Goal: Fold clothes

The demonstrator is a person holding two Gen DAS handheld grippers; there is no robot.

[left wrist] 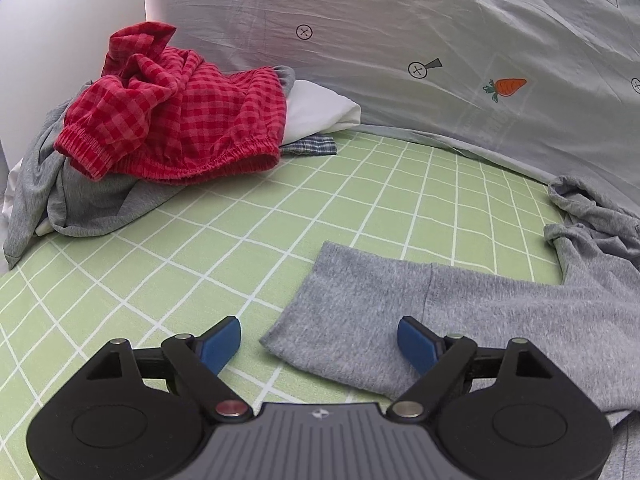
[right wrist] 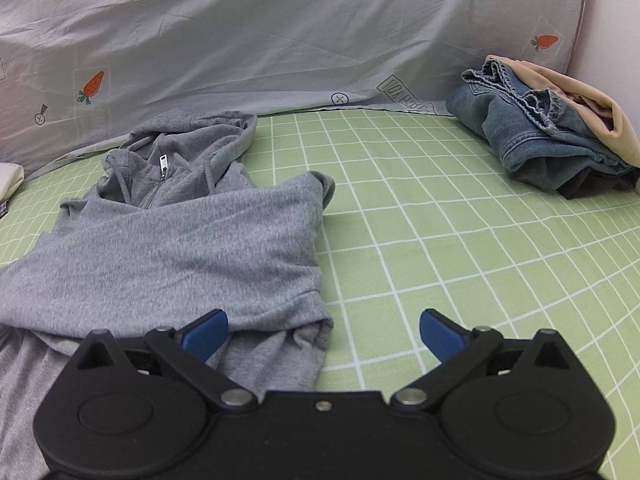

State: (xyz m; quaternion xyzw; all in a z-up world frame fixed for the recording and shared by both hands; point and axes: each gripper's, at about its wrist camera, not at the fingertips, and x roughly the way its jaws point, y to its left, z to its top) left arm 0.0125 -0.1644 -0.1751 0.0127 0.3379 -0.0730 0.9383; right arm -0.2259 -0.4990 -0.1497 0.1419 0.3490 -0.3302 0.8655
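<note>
While the grey hoodie (left wrist: 460,320) lies part-folded on the green checked bed sheet (left wrist: 280,220), the count stands as follows.

Left wrist view. Left gripper (left wrist: 320,344): jaws spread wide, holding nothing, poised over the hoodie's sleeve end (left wrist: 320,320), one blue pad over bare sheet and the other over the cloth. Beyond the hoodie, toward the back left: an unfolded heap, topped by a red checked garment (left wrist: 176,120) over a loose grey garment (left wrist: 72,184), with a white piece (left wrist: 320,112) and a scrap of blue plaid (left wrist: 312,146) showing from under it. Behind the hoodie: a pale carrot-print sheet (left wrist: 440,40), hung as a backdrop.

Right wrist view. Right gripper (right wrist: 324,336): jaws likewise apart and empty, at the near right edge of the hoodie (right wrist: 172,256). Hoodie condition: a sleeve laid across the chest, hood and zip (right wrist: 162,168) uncovered at the far end, lower hem bunched beneath the gripper. Well to the right of the hoodie: a folded stack, blue denim (right wrist: 532,136) with a beige item (right wrist: 592,108) on top.

Assessment: one stack looks finished; hoodie roughly midway, final folds outstanding; the heap seems wholly untouched.
</note>
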